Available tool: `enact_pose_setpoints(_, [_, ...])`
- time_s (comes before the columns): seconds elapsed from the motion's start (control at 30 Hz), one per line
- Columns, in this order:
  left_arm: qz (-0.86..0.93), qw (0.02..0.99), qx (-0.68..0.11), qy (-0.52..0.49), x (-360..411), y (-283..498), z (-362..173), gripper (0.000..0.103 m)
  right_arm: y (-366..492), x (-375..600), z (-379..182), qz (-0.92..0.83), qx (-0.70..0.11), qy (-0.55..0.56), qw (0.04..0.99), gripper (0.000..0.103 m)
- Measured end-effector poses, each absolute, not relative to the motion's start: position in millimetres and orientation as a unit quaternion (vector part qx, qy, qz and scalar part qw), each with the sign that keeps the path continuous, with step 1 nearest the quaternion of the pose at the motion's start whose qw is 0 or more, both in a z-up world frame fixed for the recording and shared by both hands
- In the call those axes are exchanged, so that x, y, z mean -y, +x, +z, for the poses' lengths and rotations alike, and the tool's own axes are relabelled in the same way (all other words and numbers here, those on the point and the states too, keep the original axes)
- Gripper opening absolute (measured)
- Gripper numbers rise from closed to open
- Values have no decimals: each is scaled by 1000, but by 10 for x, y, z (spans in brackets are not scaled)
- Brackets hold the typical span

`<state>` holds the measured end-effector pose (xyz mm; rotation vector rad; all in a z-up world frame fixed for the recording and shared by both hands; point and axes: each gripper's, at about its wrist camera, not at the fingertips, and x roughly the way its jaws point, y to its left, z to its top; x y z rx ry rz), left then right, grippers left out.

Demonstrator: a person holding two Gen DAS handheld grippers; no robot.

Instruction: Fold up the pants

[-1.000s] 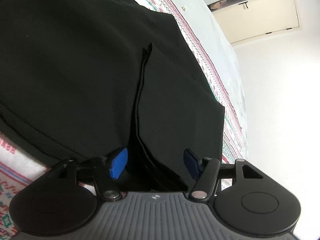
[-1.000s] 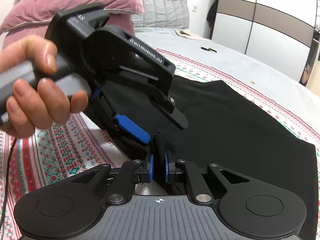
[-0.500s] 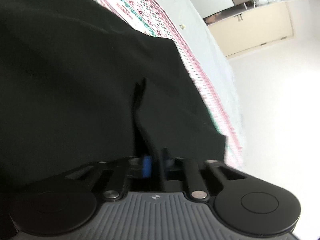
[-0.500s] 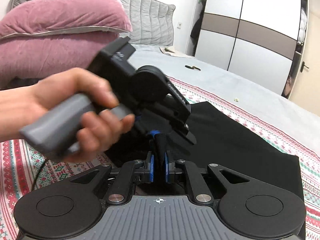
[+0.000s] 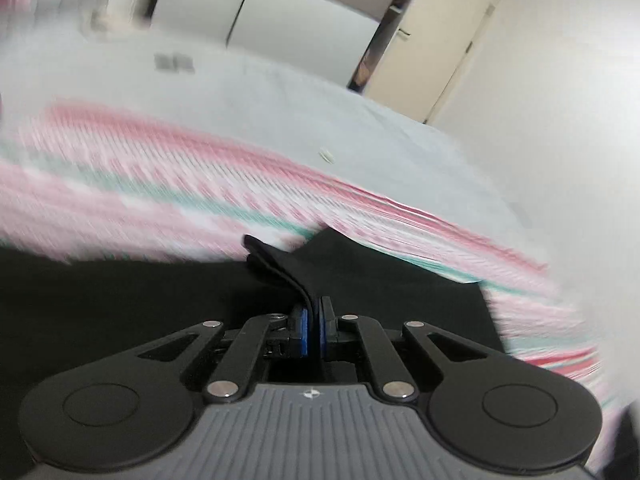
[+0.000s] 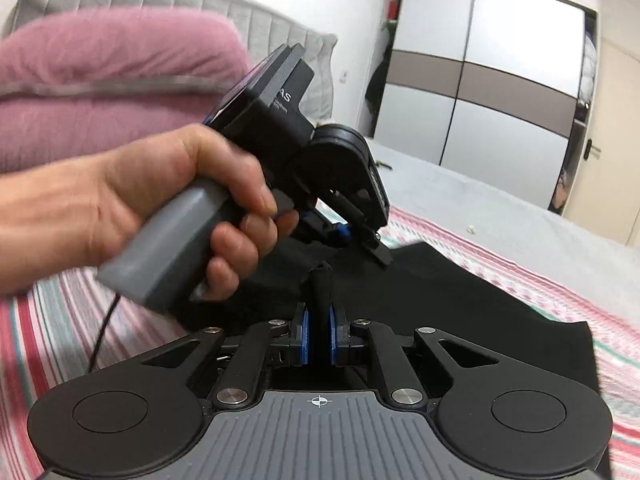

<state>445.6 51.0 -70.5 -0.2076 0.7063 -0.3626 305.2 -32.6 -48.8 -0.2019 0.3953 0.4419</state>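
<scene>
Black pants (image 6: 460, 300) lie on a bed with a red, green and white patterned cover (image 6: 500, 248). My right gripper (image 6: 318, 338) is shut on a pinched fold of the pants and holds it up. My left gripper (image 5: 313, 330) is shut on another fold of the pants (image 5: 140, 312), lifted off the bed. In the right wrist view the left gripper (image 6: 348, 236) is held by a hand just above and left of mine, close by. The left wrist view is motion-blurred.
A pink pillow (image 6: 100, 80) and grey quilted headboard (image 6: 280, 32) are at the left. A wardrobe (image 6: 480, 80) and a door (image 5: 440, 40) stand past the bed. A grey sheet (image 5: 240, 96) covers the far side of the bed.
My left gripper closed on the pants fold and lifted it, swinging upward so its view now faces the room. My right gripper stayed shut on its fold and rose with it.
</scene>
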Motion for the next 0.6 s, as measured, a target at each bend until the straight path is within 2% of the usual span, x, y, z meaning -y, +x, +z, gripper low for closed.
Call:
enact_pose_setpoints(0.13, [-134,929,-338,-75,-1096,4480,-725,34,3333,-55,-507,254,-213,-23,943,9])
enact_pose_setpoints(0.3, [-74,927,-358,-84,-1623,4486,-867,34,3567,-737,-607,302,-226,-32,925,9])
enact_pose_setpoints(0.5, [-58,933,-350,-51,-1708,4468,-672,36,3704,-1192,-657,319,-253,-21,913,9])
enact_pose_setpoints(0.57, [-34,935,-350,-37,-1773,4473,-644,47,3776,-1218,-679,322,-268,4,908,9])
enact_pose_setpoints(0.6, [1,933,-359,-37,-1837,4490,-638,63,3807,-1245,-699,318,-275,13,907,9])
